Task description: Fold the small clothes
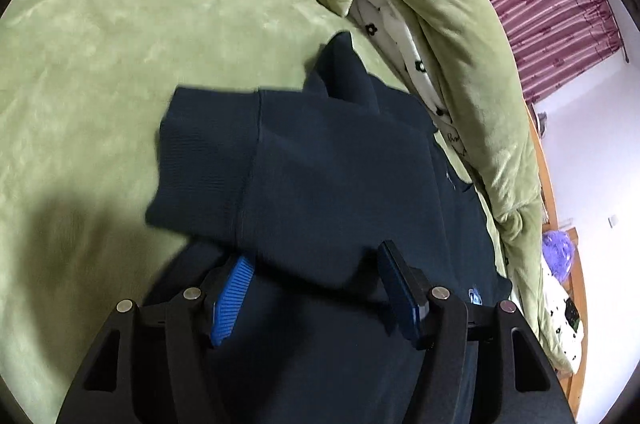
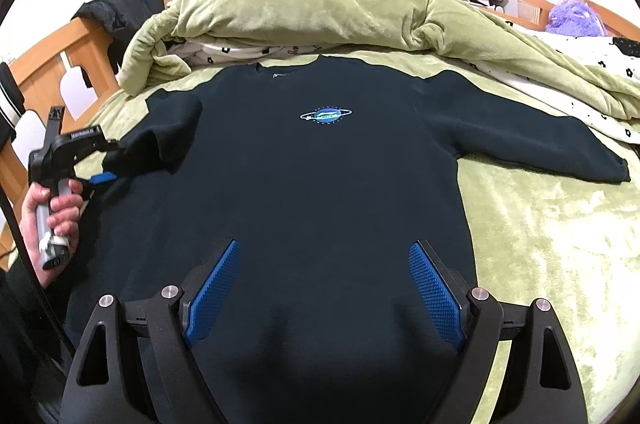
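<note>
A dark navy sweater with a blue planet logo lies face up on the green bed sheet. Its one sleeve stretches out to the right. The other sleeve is folded in over the body, cuff pointing away in the left wrist view. My left gripper stands open around that folded sleeve, and its pads do not press on the cloth. It also shows at the left edge as the left gripper, held by a hand. My right gripper hovers open over the sweater's hem with nothing held.
A bunched green quilt with a white flowered lining lies just behind the sweater's collar. The wooden bed frame runs along the left, with dark clothes draped on it. A purple plush sits far right. Bare sheet lies to the sweater's right.
</note>
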Demonstrator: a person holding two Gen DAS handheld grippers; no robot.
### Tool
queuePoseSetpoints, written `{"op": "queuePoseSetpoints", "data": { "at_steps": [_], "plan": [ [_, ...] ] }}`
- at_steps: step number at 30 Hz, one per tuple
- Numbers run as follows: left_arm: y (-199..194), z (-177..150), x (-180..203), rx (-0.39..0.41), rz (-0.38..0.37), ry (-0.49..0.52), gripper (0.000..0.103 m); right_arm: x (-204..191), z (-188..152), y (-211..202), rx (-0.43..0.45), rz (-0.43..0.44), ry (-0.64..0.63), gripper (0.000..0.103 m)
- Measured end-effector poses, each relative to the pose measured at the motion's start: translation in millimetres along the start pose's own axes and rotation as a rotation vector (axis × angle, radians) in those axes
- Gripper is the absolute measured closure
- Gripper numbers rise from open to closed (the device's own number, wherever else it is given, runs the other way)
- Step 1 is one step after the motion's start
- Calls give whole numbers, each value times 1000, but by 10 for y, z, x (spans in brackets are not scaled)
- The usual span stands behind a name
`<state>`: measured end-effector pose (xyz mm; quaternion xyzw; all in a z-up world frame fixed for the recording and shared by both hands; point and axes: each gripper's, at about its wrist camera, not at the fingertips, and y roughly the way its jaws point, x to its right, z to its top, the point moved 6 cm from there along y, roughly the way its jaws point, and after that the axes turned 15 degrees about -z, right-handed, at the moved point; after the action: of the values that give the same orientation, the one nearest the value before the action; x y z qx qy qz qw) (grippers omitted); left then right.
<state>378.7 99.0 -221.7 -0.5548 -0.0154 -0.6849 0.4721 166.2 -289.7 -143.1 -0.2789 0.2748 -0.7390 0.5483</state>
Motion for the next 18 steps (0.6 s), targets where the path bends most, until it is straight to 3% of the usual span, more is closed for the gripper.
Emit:
{"op": "queuePoseSetpoints", "data": {
  "at_steps": [4,6,8,11,18],
  "plan": [
    [5,165,48,42,14,16,44,-26,-7,53,-2,-27,-19,18],
    [53,200,78,43,31,37,51,-33,-18,77,-10,-26,-25,18],
    [77,233,153,60,79,83,73,-38,-32,86,-14,-26,-32,18],
    [52,302,391,83,86,177,92,-24,-24,44,-1,-30,-34,18],
    [67,306,1455,99,48,460,96,51,-3,-58,17,-14,-9,18]
  ]
}}
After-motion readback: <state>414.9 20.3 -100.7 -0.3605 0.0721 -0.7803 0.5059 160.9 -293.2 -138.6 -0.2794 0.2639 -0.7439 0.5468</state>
